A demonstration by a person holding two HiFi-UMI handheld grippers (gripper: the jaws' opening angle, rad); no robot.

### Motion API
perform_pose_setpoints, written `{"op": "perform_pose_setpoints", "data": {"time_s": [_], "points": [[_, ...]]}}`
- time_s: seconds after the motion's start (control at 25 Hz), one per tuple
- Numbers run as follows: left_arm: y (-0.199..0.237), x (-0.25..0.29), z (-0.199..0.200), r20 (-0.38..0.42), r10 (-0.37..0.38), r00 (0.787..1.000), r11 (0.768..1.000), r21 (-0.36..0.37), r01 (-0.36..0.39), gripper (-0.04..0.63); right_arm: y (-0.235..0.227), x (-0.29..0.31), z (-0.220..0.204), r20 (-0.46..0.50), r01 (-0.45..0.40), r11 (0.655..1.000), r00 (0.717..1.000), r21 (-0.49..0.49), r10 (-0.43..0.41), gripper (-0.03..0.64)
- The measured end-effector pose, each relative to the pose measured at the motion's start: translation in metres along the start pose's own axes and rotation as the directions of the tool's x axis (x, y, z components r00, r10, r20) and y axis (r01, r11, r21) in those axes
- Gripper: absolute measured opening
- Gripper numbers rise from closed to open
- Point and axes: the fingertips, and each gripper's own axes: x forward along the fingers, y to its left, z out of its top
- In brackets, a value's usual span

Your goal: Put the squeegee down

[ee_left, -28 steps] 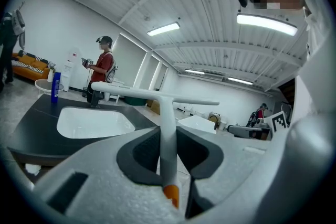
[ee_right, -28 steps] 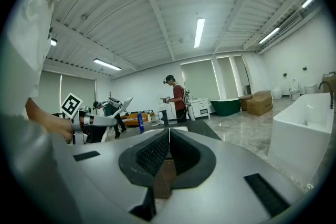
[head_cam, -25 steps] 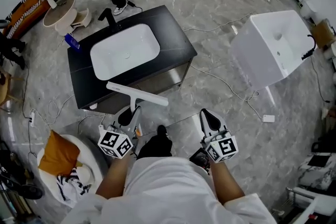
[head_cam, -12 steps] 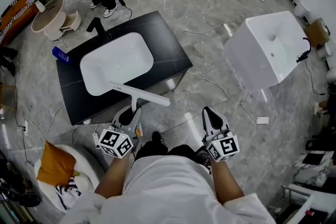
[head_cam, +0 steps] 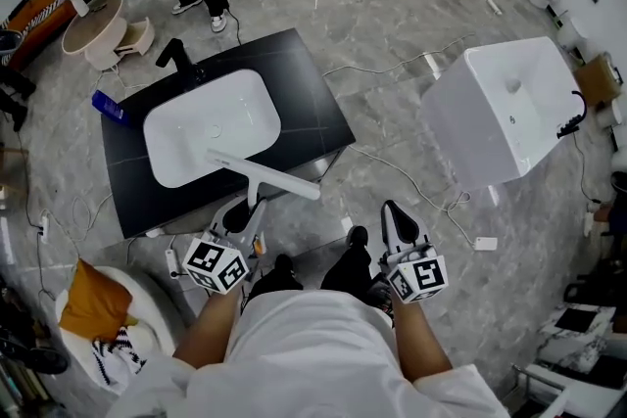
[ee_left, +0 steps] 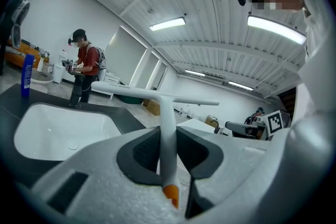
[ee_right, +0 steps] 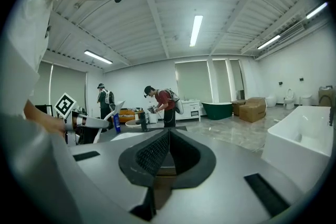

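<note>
Carry step in hand: the left gripper [head_cam: 245, 213] clamps the squeegee [head_cam: 263, 174] by its handle, blade over the black bench's [head_cam: 315, 101] near edge, the right gripper [head_cam: 399, 222] closed and empty short of that bench; next, likely, lower it onto the benchtop and let go.

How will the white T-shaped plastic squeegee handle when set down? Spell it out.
Probably stiff: the white T-shaped squeegee juts straight from the left gripper without sagging. Likely light, being thin. Its wide blade should keep it from rolling.
</note>
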Motion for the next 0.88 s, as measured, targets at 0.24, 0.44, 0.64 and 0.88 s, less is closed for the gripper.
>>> {"op": "perform_pose_setpoints", "data": {"time_s": [0.24, 0.44, 0.64, 0.88], "points": [[-0.012, 0.038, 0.008, 0.024, 0.092, 0.995, 0.996, -0.011, -0.092, 0.083, -0.054, 0.021, 0.014, 0.020, -0.079, 0.997, 0.997, -0.015, 0.079, 0.015], [-0.035, 0.078, 0.018, 0.042, 0.162, 0.986, 0.987, -0.023, -0.161, 0.083, -0.113, 0.026, 0.025, 0.041, -0.133, 0.991, 0.990, -0.011, 0.133, 0.015], [-0.065, 0.115, 0.027, 0.049, 0.246, 0.968, 0.969, -0.007, -0.246, 0.083, -0.167, 0.026, 0.034, 0.044, -0.195, 0.980, 0.979, -0.038, 0.197, 0.015], [-0.091, 0.145, 0.034, 0.061, 0.346, 0.936, 0.938, -0.028, -0.345, 0.083, -0.210, 0.036, 0.044, 0.058, -0.293, 0.954, 0.953, -0.070, 0.297, 0.015]]}}
